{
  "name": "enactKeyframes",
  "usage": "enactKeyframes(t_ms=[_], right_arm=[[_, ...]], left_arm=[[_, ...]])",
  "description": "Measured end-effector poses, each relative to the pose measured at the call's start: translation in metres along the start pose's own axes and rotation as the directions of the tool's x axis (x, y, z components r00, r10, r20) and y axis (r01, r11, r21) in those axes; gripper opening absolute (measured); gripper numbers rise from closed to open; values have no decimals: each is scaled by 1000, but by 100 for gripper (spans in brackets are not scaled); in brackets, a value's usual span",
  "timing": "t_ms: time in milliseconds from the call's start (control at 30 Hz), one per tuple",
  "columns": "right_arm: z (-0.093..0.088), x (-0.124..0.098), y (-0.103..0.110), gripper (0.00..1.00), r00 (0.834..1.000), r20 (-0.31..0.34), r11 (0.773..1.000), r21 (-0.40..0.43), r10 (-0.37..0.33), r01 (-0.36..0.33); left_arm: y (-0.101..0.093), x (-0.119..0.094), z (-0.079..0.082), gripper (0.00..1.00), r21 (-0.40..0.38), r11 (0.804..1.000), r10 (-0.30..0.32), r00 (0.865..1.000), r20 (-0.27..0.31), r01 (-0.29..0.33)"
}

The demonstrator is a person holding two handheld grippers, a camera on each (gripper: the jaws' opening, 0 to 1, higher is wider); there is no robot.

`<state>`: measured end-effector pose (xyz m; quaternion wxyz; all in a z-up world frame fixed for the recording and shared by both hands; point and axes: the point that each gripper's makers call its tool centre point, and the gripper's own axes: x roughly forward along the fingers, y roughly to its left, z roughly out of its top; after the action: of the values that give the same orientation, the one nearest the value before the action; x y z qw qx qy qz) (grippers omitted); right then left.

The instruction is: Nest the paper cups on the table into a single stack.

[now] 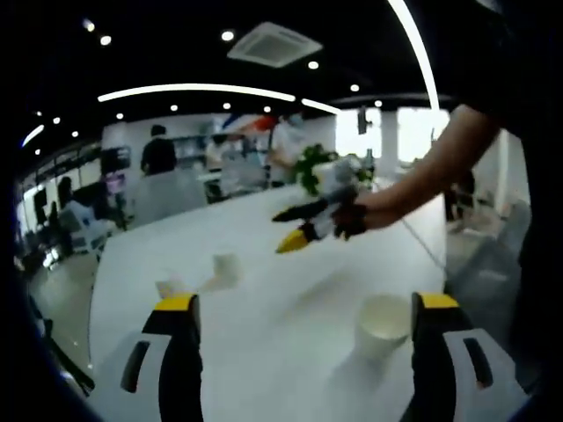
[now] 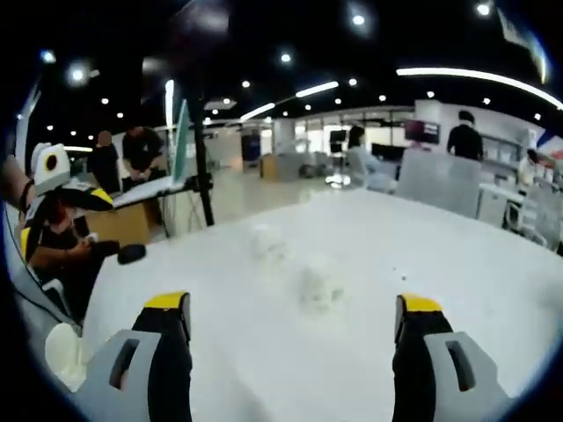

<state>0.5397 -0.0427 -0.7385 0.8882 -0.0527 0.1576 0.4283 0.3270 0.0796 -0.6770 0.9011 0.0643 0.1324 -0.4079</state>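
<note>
Yellow-tipped jaws of the left gripper (image 1: 303, 303) are standing wide apart and gripping nothing above a white table (image 1: 264, 352), with an upright white paper cup (image 1: 383, 323) sitting just inside the right jaw. Two smaller white paper cups (image 1: 226, 266) are resting farther back. Across the table, the right gripper (image 1: 295, 226), jaws parted and empty, is hovering in a person's hand (image 1: 356, 215).
</note>
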Motion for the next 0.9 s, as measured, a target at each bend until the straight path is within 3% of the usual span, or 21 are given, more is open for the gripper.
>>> enactKeyframes(t_ms=[133, 567, 700, 900], right_arm=[[-7, 13, -4, 90, 1000, 2, 997, 68, -30, 29], [-16, 67, -28, 80, 997, 16, 994, 87, -70, 69], [-16, 76, -23, 77, 998, 20, 997, 53, -65, 64], [-12, 84, -22, 62, 996, 36, 997, 24, -79, 78]], left_arm=[[3, -2, -6, 98, -16, 1000, 26, 1000, -11, -26], [-3, -7, -24, 98, -71, 995, 64, 998, -26, -66], [-4, -9, -30, 98, -84, 993, 76, 996, -42, -79], [-4, -8, -35, 98, -79, 993, 86, 995, -54, -90]])
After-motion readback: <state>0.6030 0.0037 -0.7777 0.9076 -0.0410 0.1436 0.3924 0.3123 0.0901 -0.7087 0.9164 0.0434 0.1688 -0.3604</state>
